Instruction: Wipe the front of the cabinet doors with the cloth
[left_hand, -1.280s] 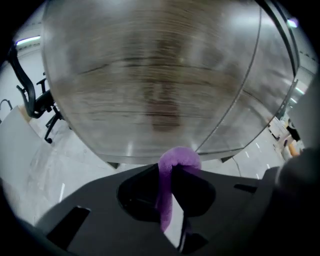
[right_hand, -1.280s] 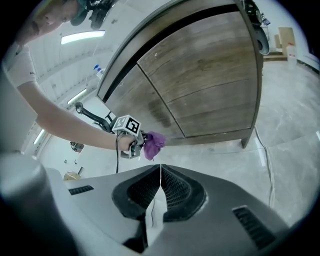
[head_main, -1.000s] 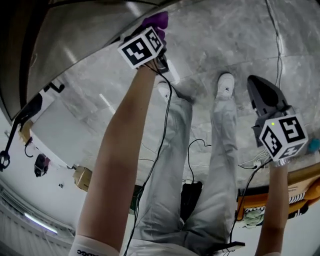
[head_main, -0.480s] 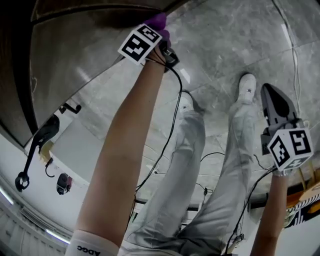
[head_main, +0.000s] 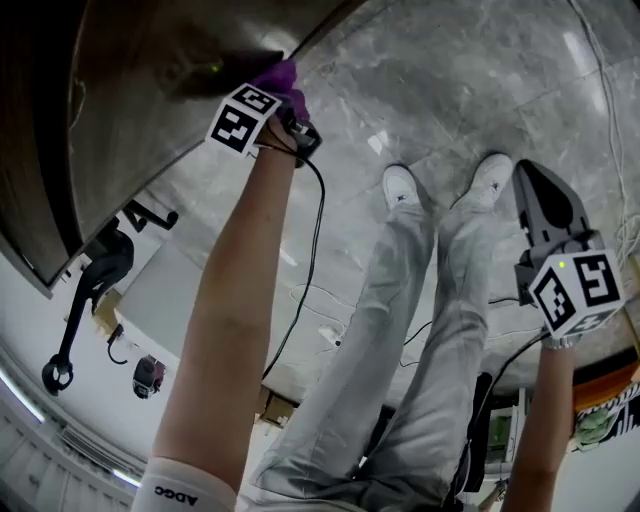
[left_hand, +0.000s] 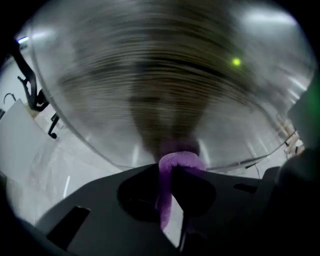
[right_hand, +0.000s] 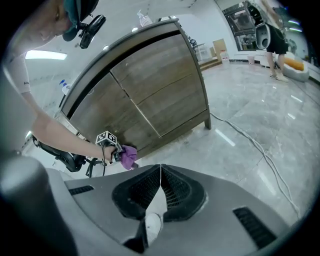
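My left gripper (head_main: 278, 88) is shut on a purple cloth (head_main: 277, 78) and presses it against the lower part of the wooden cabinet door (head_main: 130, 110). In the left gripper view the cloth (left_hand: 176, 167) is pinched between the jaws, folded over their tips, with the blurred door (left_hand: 165, 90) right behind it. The right gripper view shows the whole cabinet (right_hand: 145, 90), its two doors and the left gripper (right_hand: 120, 152) with the cloth (right_hand: 128, 156) low at the cabinet's left part. My right gripper (head_main: 538, 190) hangs shut and empty over the floor, far from the cabinet.
The person's legs and white shoes (head_main: 400, 186) stand on the grey marble floor (head_main: 450, 90). A black cable (head_main: 310, 250) trails from the left gripper. A black office chair (head_main: 95, 280) stands to the left. A white cord (right_hand: 260, 145) lies across the floor.
The left gripper with the cloth has moved left along the door's lower part. The person's feet have shifted. The right gripper has stayed about where it was.
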